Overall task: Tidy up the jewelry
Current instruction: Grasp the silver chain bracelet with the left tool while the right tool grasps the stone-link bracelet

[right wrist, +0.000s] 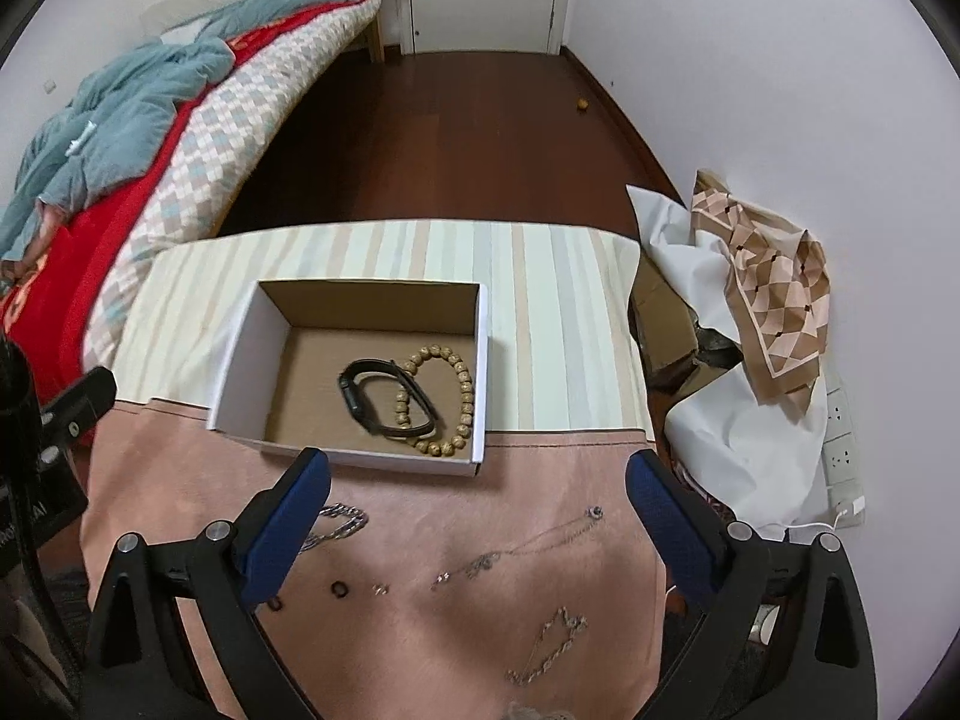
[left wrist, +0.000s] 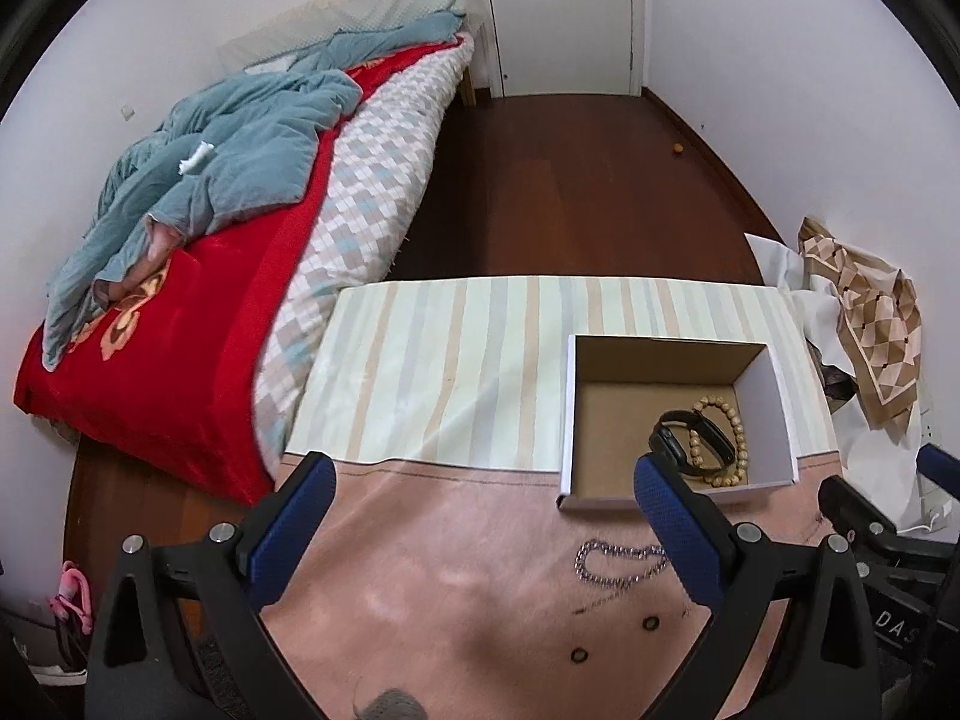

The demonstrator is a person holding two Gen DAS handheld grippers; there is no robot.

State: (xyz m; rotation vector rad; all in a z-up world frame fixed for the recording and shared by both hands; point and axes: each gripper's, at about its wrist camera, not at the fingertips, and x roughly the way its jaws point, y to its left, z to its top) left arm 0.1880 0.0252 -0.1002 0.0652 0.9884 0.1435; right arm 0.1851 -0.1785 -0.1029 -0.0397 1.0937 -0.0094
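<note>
An open cardboard box (right wrist: pixel 234 354) (left wrist: pixel 567 408) stands on the cloth-covered table and holds a black watch band (right wrist: pixel 360 399) (left wrist: pixel 672 441) and a wooden bead bracelet (right wrist: pixel 462 396) (left wrist: pixel 729 414). On the pink cloth in front lie a silver chain (left wrist: pixel 618 564) (right wrist: pixel 342 522), two small black rings (left wrist: pixel 650 623) (right wrist: pixel 339 590), a thin necklace (right wrist: pixel 516 546) and a gold chain (right wrist: pixel 546 648). My left gripper (left wrist: pixel 486 474) is open and empty above the cloth, left of the box. My right gripper (right wrist: pixel 477 474) is open and empty just in front of the box.
A bed (left wrist: pixel 210 240) with red and teal bedding stands to the left. Crumpled white paper and a patterned scarf (right wrist: pixel 774 294) are piled to the right, by wall sockets (right wrist: pixel 840 450). Dark wood floor (left wrist: pixel 570 180) and a white door (left wrist: pixel 564 12) lie beyond.
</note>
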